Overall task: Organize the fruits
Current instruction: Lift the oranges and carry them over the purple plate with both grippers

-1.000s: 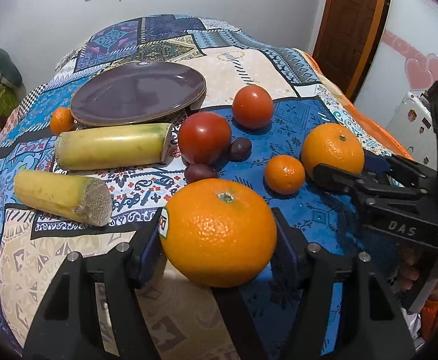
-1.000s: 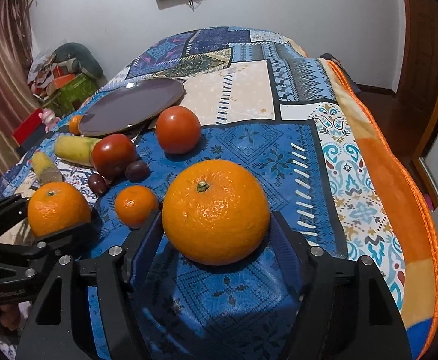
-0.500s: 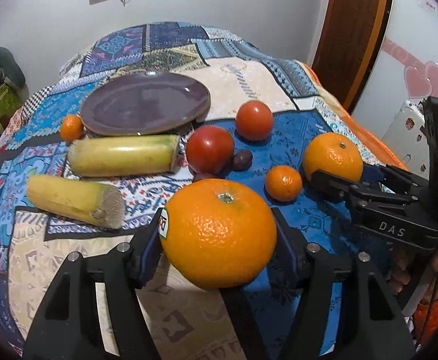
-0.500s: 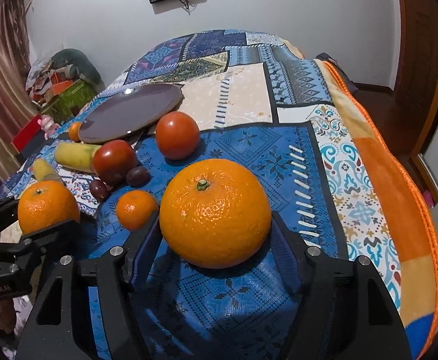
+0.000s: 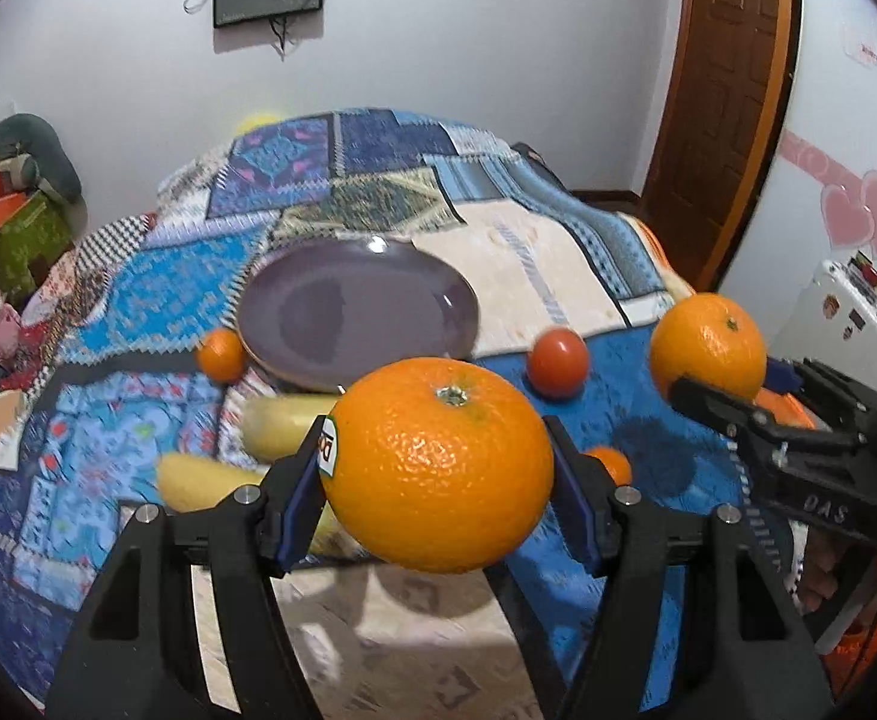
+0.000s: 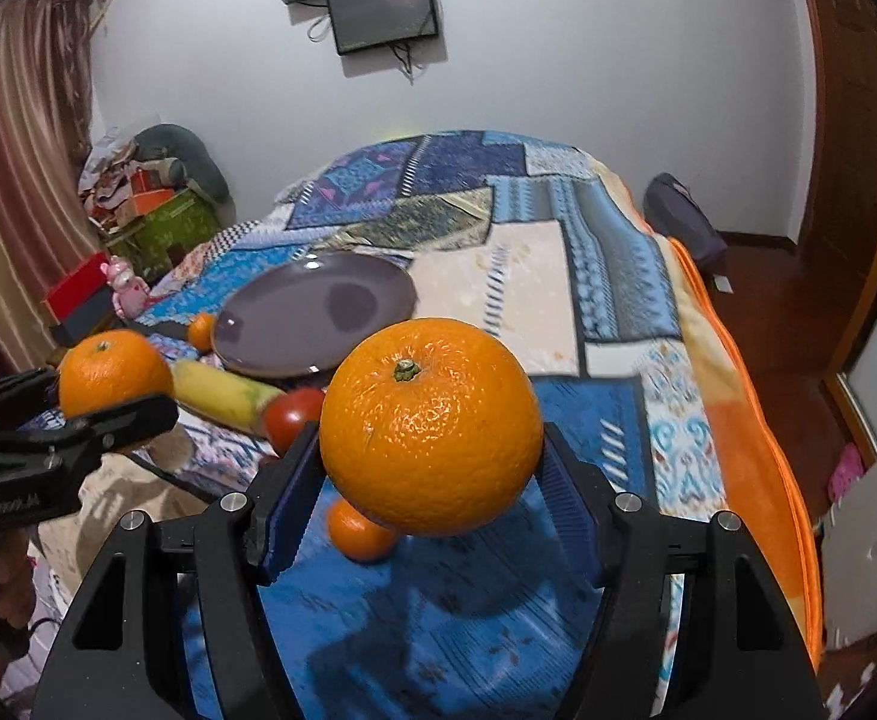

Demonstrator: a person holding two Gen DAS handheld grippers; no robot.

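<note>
My left gripper (image 5: 438, 480) is shut on a large orange (image 5: 438, 465) with a sticker and holds it above the bed. My right gripper (image 6: 429, 456) is shut on a second large orange (image 6: 432, 423), also lifted; this orange also shows in the left wrist view (image 5: 708, 345). The left gripper's orange shows in the right wrist view (image 6: 113, 371). A purple plate (image 5: 357, 312) lies empty on the patterned blanket (image 5: 138, 420) ahead of both grippers. Tomatoes (image 5: 557, 363), small tangerines (image 5: 221, 354) and two yellow cane pieces (image 5: 282, 426) lie on the blanket in front of the plate.
The blanket's right edge (image 6: 756, 420) drops to a wooden floor. Boxes and clutter (image 6: 150, 210) sit at the far left by a curtain. A brown door (image 5: 732, 90) stands at the right. A small tangerine (image 6: 360, 531) lies under my right gripper.
Both grippers have risen with their oranges, lifting them clear of the blanket. The plate now appears closer to the middle of both views.
</note>
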